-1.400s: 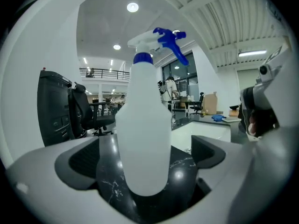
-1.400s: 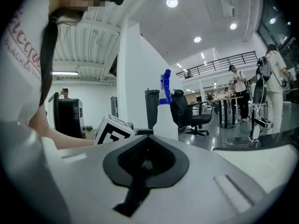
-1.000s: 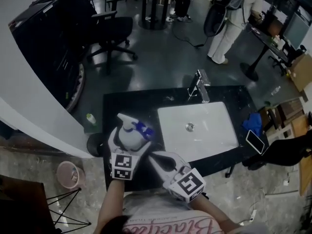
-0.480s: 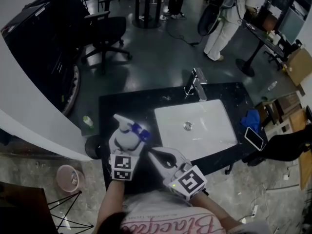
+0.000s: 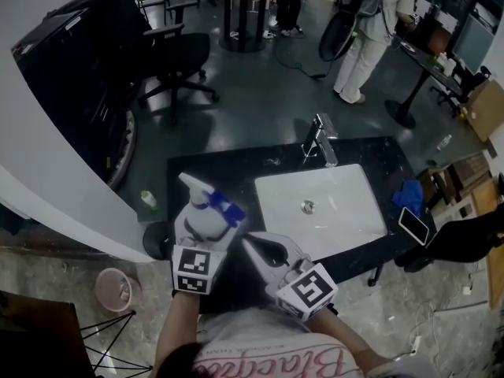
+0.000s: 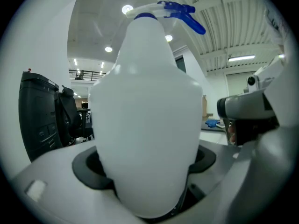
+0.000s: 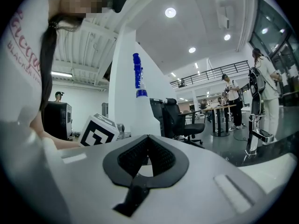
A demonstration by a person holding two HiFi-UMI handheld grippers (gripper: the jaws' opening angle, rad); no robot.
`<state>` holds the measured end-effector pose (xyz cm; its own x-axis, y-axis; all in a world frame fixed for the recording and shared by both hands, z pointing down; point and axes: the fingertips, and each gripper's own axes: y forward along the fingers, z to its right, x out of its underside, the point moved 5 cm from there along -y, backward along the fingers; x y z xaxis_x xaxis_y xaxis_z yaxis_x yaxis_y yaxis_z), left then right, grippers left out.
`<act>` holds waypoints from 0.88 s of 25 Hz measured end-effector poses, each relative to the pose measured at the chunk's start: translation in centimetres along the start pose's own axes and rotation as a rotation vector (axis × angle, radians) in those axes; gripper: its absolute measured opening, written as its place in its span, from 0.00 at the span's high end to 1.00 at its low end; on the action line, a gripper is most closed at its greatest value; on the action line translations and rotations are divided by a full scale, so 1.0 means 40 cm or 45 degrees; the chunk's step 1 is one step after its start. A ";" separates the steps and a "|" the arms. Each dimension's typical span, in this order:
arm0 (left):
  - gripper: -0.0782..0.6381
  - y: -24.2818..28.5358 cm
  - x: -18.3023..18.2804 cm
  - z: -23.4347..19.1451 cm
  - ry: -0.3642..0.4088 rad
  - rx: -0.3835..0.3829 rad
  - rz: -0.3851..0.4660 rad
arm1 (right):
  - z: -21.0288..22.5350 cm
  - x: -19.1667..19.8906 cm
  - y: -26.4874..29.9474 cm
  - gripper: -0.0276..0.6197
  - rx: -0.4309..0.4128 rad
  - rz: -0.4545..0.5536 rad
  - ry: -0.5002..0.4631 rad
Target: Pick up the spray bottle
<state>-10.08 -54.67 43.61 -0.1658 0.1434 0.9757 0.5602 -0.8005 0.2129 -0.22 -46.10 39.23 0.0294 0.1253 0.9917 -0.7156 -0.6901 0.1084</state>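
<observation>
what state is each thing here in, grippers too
left gripper: shut on the spray bottle
spray bottle: upright, clamped between that gripper's jaws
right gripper: shut, empty
faucet: off, no water running
sink: empty
phone: lying flat on the counter
blue cloth: crumpled on the counter

In the left gripper view the spray bottle (image 6: 147, 125) fills the centre, its base hidden between the jaws of the left gripper (image 6: 147, 164). In the head view the top edge cuts off a standing person (image 5: 358, 65) at upper right. A small blue thing (image 5: 408, 197) at the right end of the counter (image 5: 220, 172) is too small to identify.
</observation>
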 end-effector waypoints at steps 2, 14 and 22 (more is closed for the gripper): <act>0.31 -0.014 -0.034 -0.004 -0.006 0.002 0.001 | 0.009 -0.018 -0.002 0.96 0.028 0.025 0.004; 0.30 -0.130 -0.256 -0.018 -0.055 0.079 0.118 | 0.025 -0.164 0.008 0.96 0.033 0.160 -0.127; 0.30 -0.178 -0.325 -0.010 0.033 0.018 0.150 | 0.028 -0.209 0.020 0.96 0.076 0.153 -0.148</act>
<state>-12.25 -51.06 29.38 -0.1195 0.0335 0.9923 0.5881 -0.8028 0.0979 -0.25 -48.49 31.09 0.0289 -0.0413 0.9987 -0.6761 -0.7367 -0.0109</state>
